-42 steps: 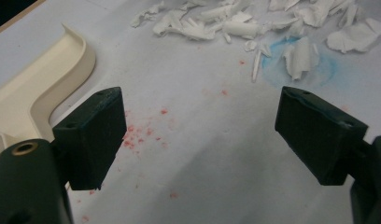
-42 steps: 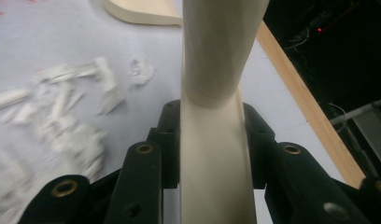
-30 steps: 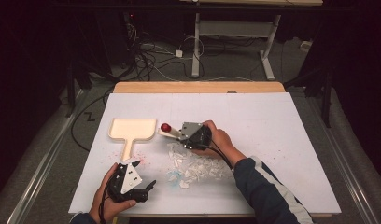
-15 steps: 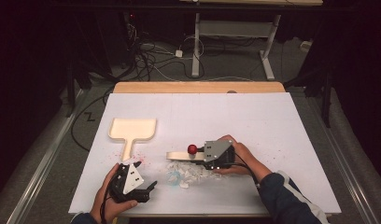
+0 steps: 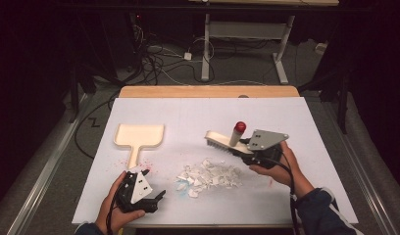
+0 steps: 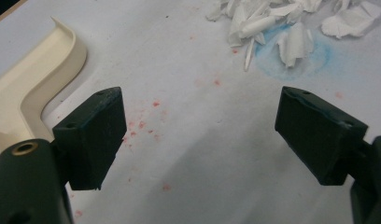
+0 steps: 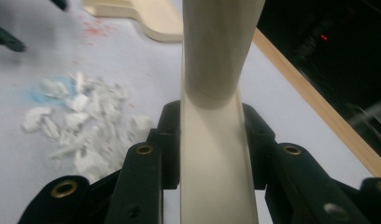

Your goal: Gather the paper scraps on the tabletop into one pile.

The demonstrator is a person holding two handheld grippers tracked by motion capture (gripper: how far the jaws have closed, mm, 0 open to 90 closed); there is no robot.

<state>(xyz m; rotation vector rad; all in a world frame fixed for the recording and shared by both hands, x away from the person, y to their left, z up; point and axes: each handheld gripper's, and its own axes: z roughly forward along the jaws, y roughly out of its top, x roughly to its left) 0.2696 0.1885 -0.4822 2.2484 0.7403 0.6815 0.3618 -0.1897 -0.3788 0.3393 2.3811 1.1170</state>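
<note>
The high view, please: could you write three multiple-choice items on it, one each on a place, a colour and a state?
1. Where does the pile of white paper scraps lie?
A. Inside the dustpan
B. On the white table cover, between the two grippers
C. On the floor

2. What colour is the knob on the brush?
A. Red
B. Green
C. Yellow

3. How stands the left gripper?
A. Shut on the dustpan handle
B. Shut on a scrap
C. Open, holding nothing

Key: 1 B, the scraps lie on the cover, apart from the cream dustpan; 2 A, the knob is red; 3 C, the left gripper view shows wide jaws over bare cover, while the right gripper clamps the brush.
</note>
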